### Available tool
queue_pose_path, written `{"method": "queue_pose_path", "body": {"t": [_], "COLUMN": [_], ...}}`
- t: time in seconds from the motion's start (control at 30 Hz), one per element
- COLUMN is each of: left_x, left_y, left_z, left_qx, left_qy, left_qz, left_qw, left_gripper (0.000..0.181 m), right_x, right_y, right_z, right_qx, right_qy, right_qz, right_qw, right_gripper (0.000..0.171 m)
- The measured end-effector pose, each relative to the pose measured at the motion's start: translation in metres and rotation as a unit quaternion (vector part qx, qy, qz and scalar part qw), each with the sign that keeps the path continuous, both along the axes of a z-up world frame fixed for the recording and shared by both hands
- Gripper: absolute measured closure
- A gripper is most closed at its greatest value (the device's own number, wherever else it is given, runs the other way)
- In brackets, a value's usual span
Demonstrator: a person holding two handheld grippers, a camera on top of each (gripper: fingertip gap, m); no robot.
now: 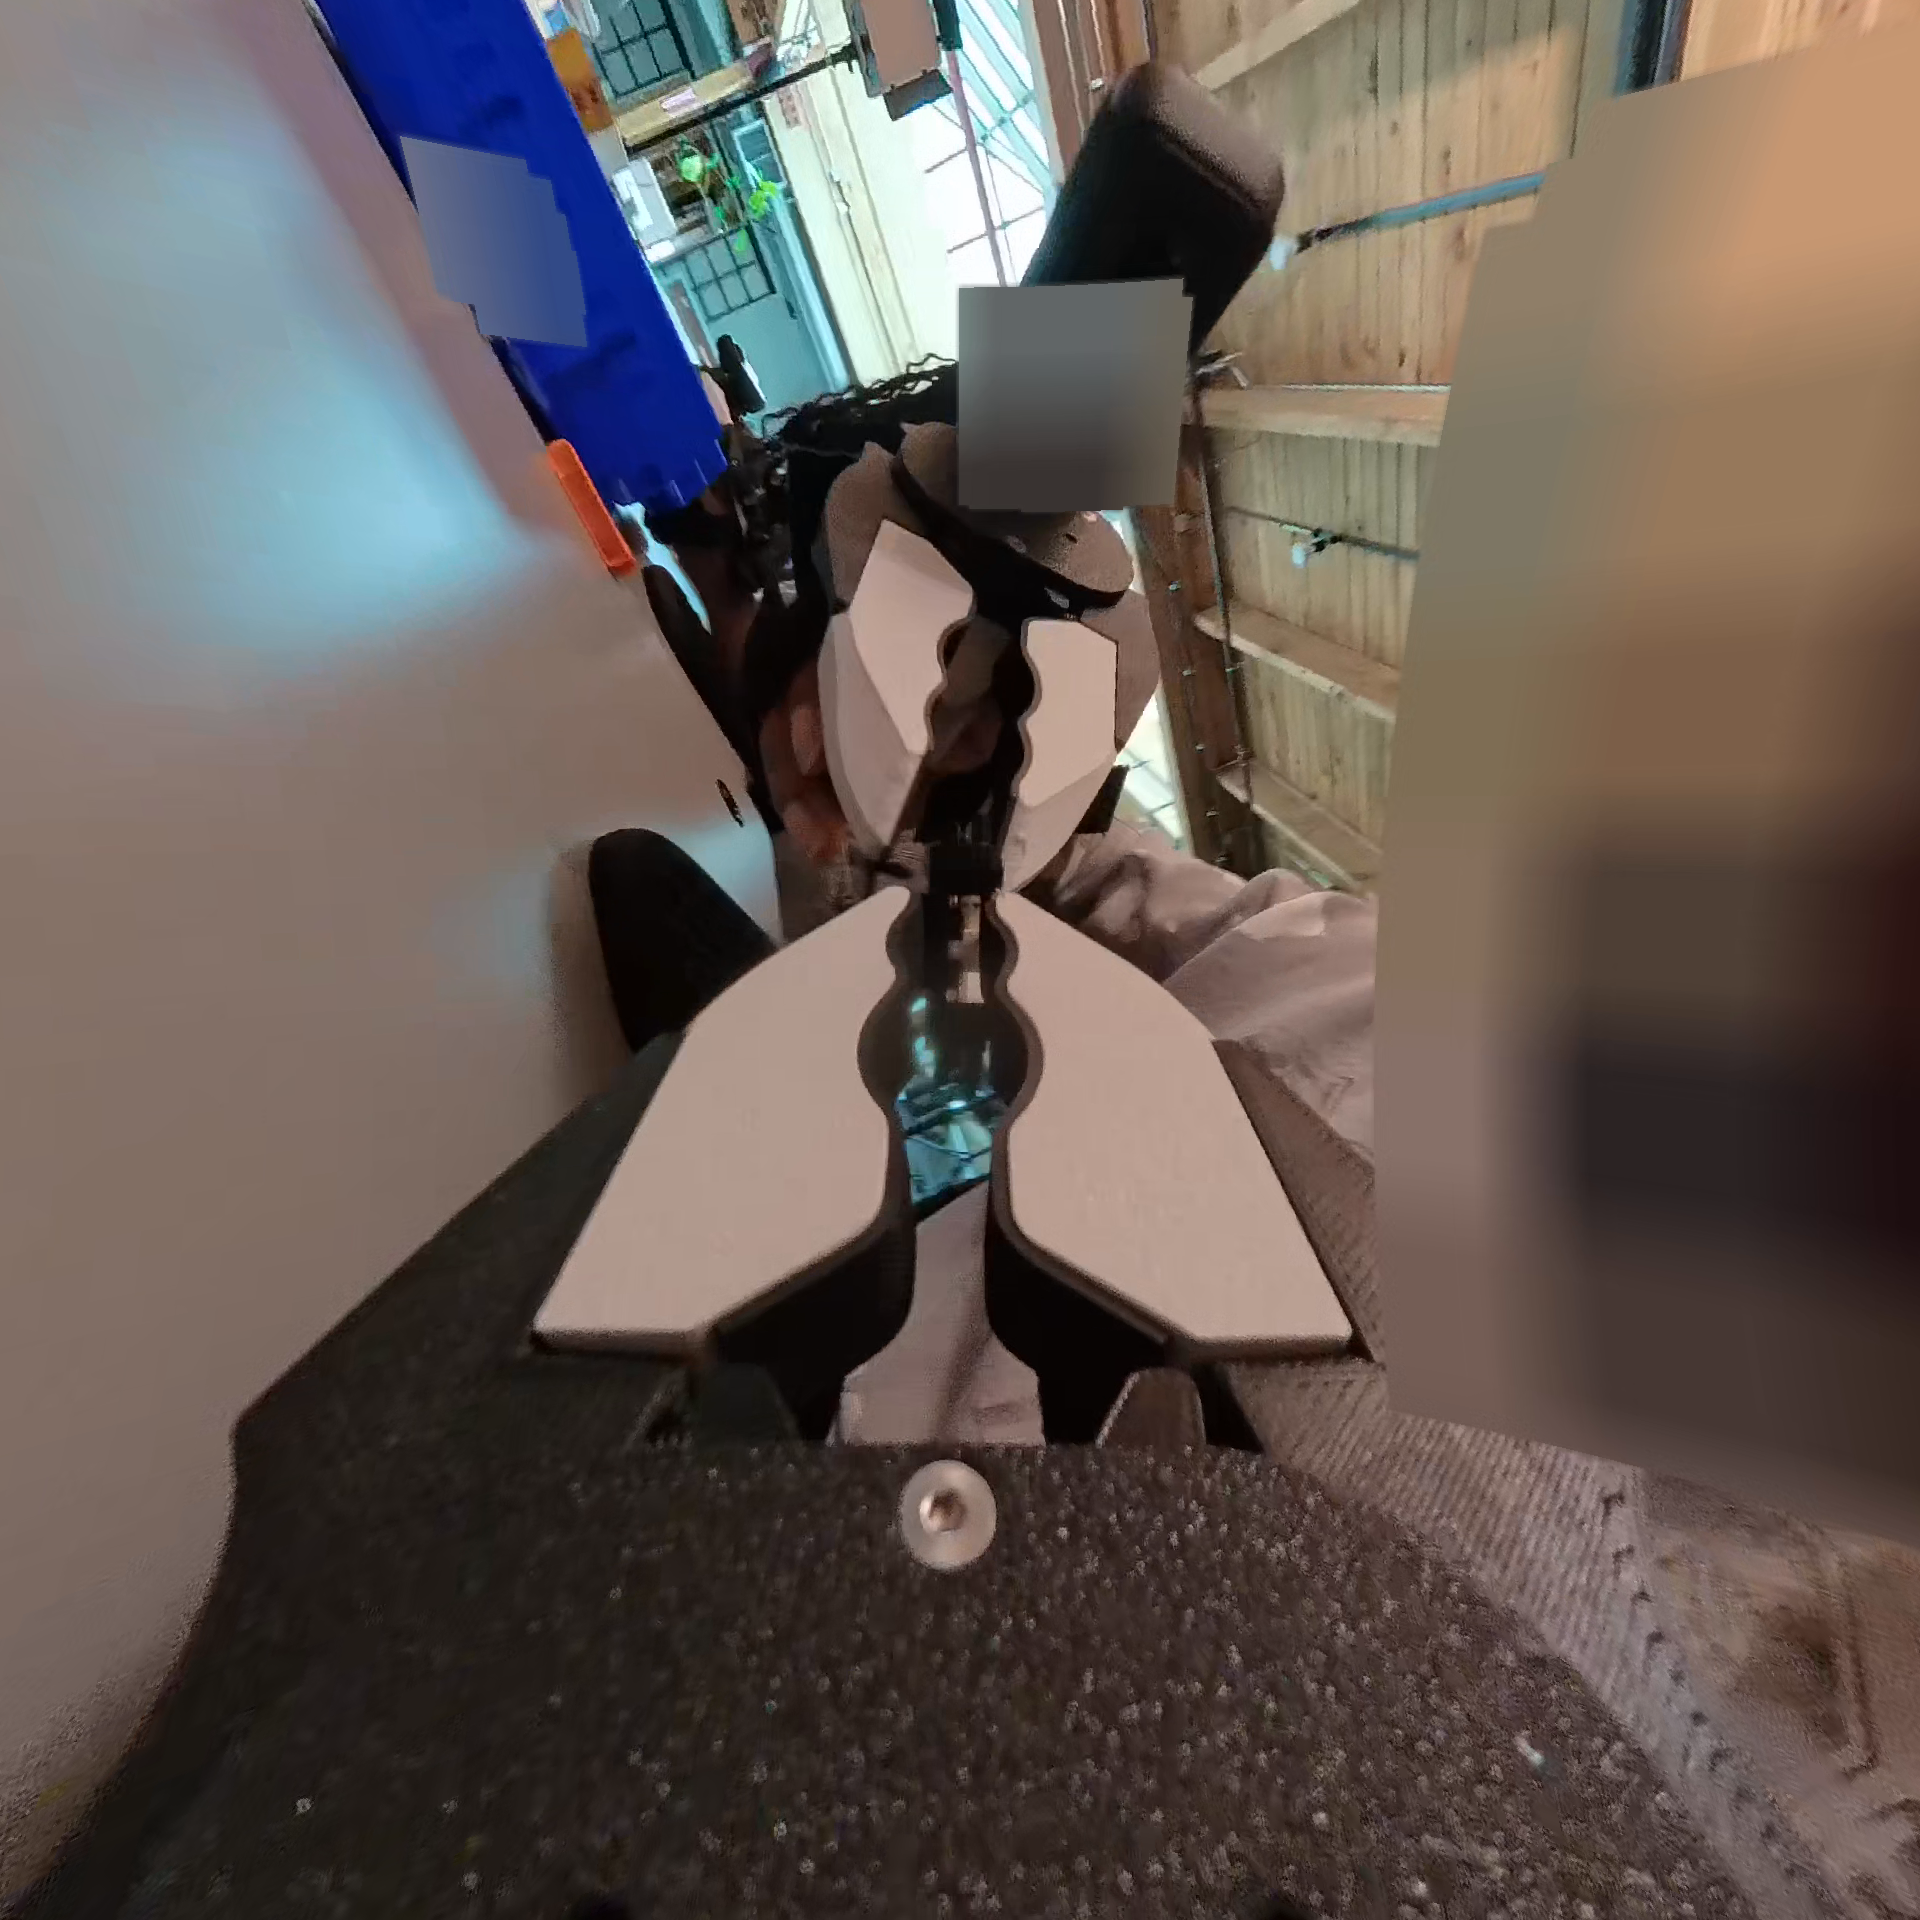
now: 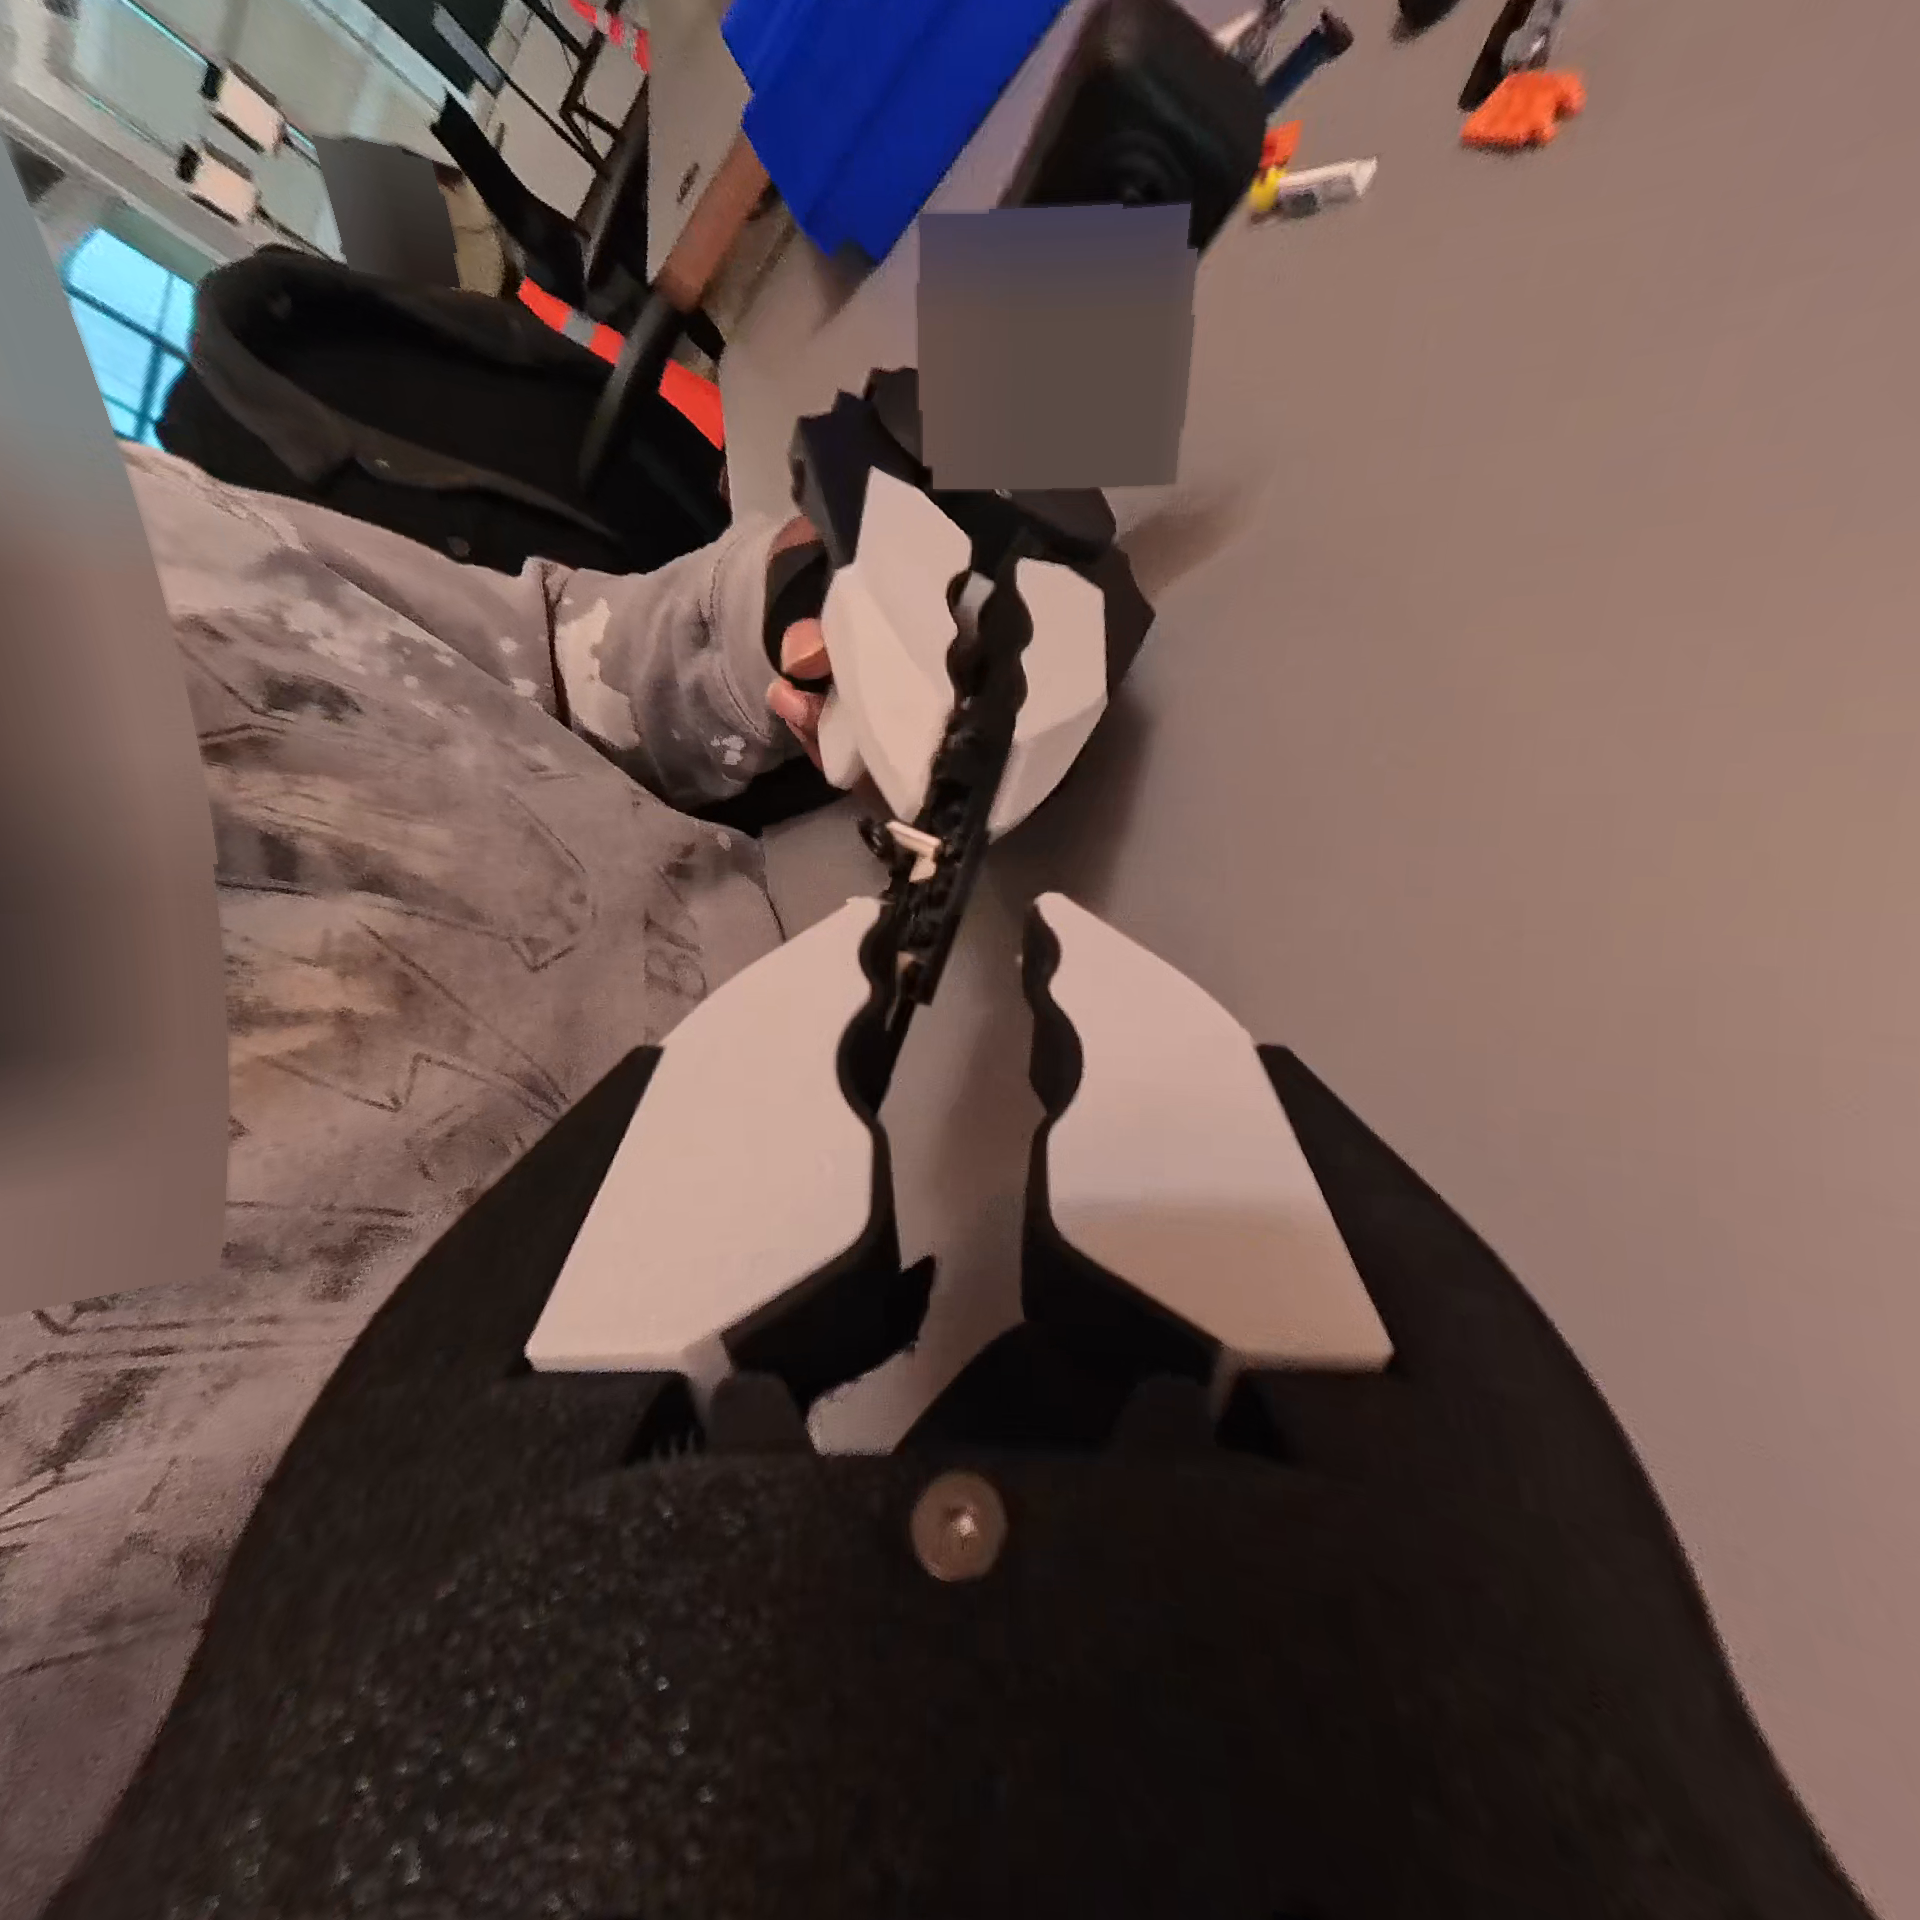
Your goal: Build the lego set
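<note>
Right wrist view: black lego strip (image 2: 951, 821) hangs in air betw both grippers, off the grey table (image 2: 1558, 727). Left gripper (image 2: 971, 769) clamps its far end. Right gripper (image 2: 940, 914) jaws parted, strip touching one finger. Loose pcs (image 2: 1522, 109) near table's far edge.

Left wrist view: left gripper (image 1: 951, 904) pinches strip (image 1: 956, 935) at its tips.

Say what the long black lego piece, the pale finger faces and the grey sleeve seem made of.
The black lego piece: hard moulded plastic, slightly glossy, crisp-edged. The finger faces of the right hand-held gripper: probably matte plastic, smooth and flat. The grey sleeve: soft fabric, creased and mottled.
</note>
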State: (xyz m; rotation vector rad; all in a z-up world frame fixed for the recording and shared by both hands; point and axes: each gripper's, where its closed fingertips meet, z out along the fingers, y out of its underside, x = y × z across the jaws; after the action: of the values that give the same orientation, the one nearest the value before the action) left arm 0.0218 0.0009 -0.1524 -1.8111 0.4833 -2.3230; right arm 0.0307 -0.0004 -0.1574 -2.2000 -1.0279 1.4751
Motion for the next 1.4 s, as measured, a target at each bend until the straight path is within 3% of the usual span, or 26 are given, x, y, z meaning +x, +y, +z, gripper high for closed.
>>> {"method": "queue_pose_path", "body": {"t": [0.1, 0.2, 0.3, 0.47, 0.57, 0.63, 0.73, 0.87, 0.9, 0.97, 1.1, 1.23, 1.3, 1.4], "left_x": [-0.002, -0.003, -0.005, -0.009, -0.012, -0.014, -0.016, -0.028, -0.034, -0.046, -0.056, -0.051, -0.047, -0.046], "left_y": [0.000, -0.001, 0.001, 0.006, -0.001, -0.010, -0.015, 0.001, 0.011, 0.032, 0.056, 0.058, 0.057, 0.059], "left_z": [0.003, 0.006, 0.010, 0.022, 0.029, 0.036, 0.034, 0.047, 0.050, 0.054, 0.039, 0.021, 0.015, 0.011], "left_qx": [0.068, 0.170, 0.225, 0.279, 0.340, 0.385, 0.451, 0.452, 0.434, 0.386, 0.324, 0.324, 0.329, 0.339], "left_qy": [0.009, 0.030, 0.046, 0.043, 0.043, 0.032, 0.063, 0.069, 0.066, 0.059, 0.075, 0.110, 0.125, 0.145], "left_qz": [0.022, 0.042, 0.057, 0.089, 0.080, 0.070, 0.063, 0.123, 0.150, 0.202, 0.252, 0.254, 0.253, 0.259], "left_qw": [0.997, 0.984, 0.972, 0.955, 0.936, 0.920, 0.888, 0.881, 0.886, 0.898, 0.909, 0.905, 0.901, 0.893], "left_gripper": [0.172, 0.171, 0.168, 0.164, 0.165, 0.146, 0.140, 0.141, 0.142, 0.146, 0.152, 0.154, 0.154, 0.155], "right_x": [-0.004, -0.005, -0.005, -0.008, -0.011, -0.012, -0.014, -0.009, -0.006, 0.002, 0.021, 0.027, 0.026, 0.019], "right_y": [-0.004, -0.002, 0.002, 0.011, 0.005, 0.000, -0.009, -0.006, 0.001, 0.023, 0.067, 0.089, 0.095, 0.099], "right_z": [0.002, 0.003, 0.006, 0.017, 0.023, 0.024, 0.029, 0.034, 0.037, 0.053, 0.119, 0.167, 0.175, 0.157], "right_qx": [-0.006, 0.045, 0.151, 0.325, 0.311, 0.268, 0.219, 0.284, 0.327, 0.455, 0.694, 0.805, 0.830, 0.836], "right_qy": [0.014, 0.002, -0.026, -0.077, -0.059, -0.040, 0.004, -0.012, -0.029, -0.080, -0.171, -0.223, -0.241, -0.260], "right_qz": [0.018, 0.031, 0.045, 0.064, 0.075, 0.081, 0.087, 0.075, 0.062, 0.029, -0.039, -0.061, -0.055, -0.028], "right_qw": [1.000, 0.999, 0.987, 0.940, 0.946, 0.959, 0.972, 0.956, 0.943, 0.887, 0.699, 0.546, 0.500, 0.483], "right_gripper": [0.163, 0.166, 0.166, 0.166, 0.166, 0.166, 0.166, 0.166, 0.166, 0.166, 0.166, 0.167, 0.166, 0.167]}}
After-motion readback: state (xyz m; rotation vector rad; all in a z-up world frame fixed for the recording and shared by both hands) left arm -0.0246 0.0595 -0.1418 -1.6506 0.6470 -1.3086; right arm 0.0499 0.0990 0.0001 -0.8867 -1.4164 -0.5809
